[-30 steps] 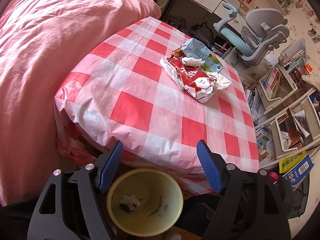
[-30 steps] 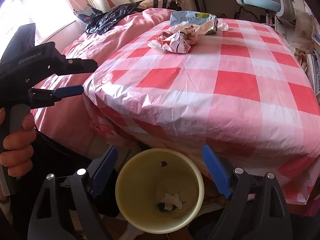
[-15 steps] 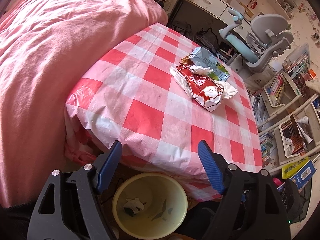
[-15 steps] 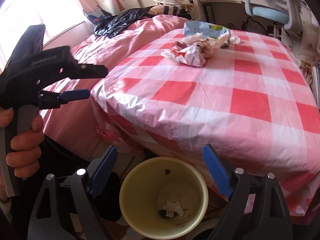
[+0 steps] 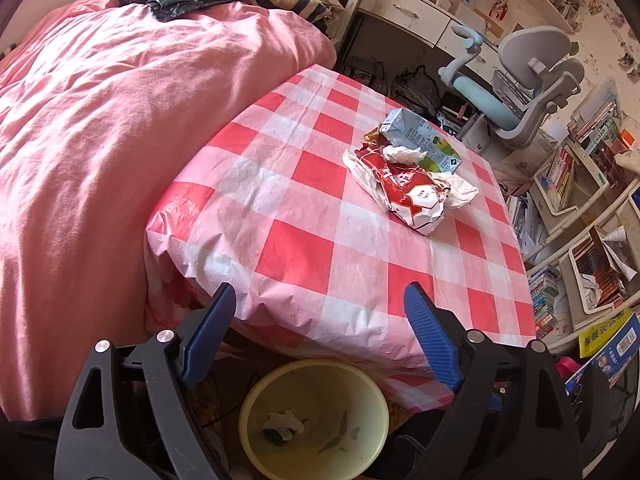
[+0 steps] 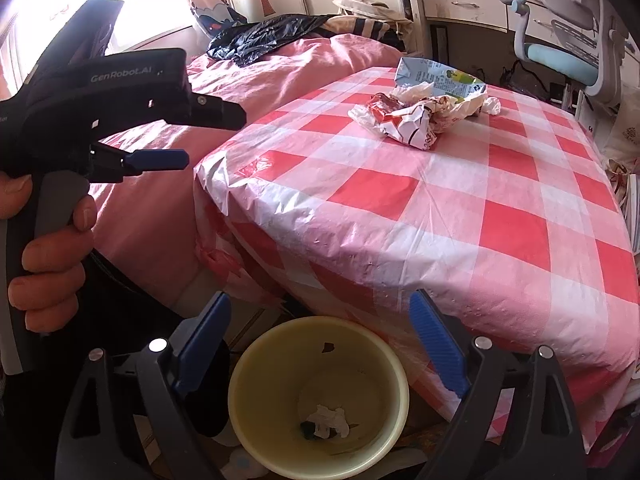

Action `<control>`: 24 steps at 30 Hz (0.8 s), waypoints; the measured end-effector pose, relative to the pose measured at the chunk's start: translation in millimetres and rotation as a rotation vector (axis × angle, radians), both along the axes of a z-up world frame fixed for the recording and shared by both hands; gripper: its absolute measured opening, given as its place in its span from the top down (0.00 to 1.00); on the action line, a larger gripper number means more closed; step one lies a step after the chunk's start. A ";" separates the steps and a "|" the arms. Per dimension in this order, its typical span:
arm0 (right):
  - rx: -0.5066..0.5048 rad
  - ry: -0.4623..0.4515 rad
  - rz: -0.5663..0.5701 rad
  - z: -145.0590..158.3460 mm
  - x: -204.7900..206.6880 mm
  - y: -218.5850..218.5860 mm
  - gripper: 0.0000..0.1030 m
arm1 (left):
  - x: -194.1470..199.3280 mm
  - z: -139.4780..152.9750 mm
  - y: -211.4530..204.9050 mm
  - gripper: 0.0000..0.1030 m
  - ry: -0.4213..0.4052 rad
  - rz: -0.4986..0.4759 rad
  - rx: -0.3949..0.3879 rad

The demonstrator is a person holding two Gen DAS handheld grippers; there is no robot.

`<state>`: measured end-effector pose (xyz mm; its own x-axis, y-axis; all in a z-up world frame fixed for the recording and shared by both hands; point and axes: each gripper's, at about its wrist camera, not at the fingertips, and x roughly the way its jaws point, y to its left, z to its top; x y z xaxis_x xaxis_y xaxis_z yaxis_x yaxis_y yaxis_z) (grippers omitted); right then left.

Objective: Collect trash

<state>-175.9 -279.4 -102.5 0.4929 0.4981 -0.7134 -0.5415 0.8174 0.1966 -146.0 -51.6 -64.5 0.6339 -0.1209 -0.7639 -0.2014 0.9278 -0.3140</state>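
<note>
Left wrist: my left gripper (image 5: pixel 316 328) spread wide, empty; yellow bin (image 5: pixel 314 416) just below it, trash pile (image 5: pixel 408 188) ahead on the counter (image 5: pixel 304 216).

Right wrist: my right gripper (image 6: pixel 320 336) wide, empty, bin (image 6: pixel 320 392) directly beneath, trash pile (image 6: pixel 420 116) far ahead.

Bright daylight floods in from a blown-out window (image 6: pixel 36 20) at left, warm pinkish cast, soft shadows under the table (image 6: pixel 460 184), heavy fisheye bending, dark vignetted corners, sharp centre.
</note>
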 end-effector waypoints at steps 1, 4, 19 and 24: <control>0.001 -0.003 -0.003 0.4 -0.2 -0.2 0.13 | -0.6 0.5 0.1 0.18 -0.002 0.001 0.003; 0.005 -0.011 -0.005 1.8 -0.4 -0.3 0.11 | -1.7 2.9 0.1 0.17 -0.012 0.004 0.014; 0.004 -0.021 -0.019 2.2 0.0 -3.1 0.08 | -3.7 8.6 -1.8 0.11 -0.045 0.013 0.047; 0.005 -0.026 -0.023 2.8 -0.3 -4.4 0.08 | -3.6 8.9 -2.0 0.11 -0.046 0.014 0.047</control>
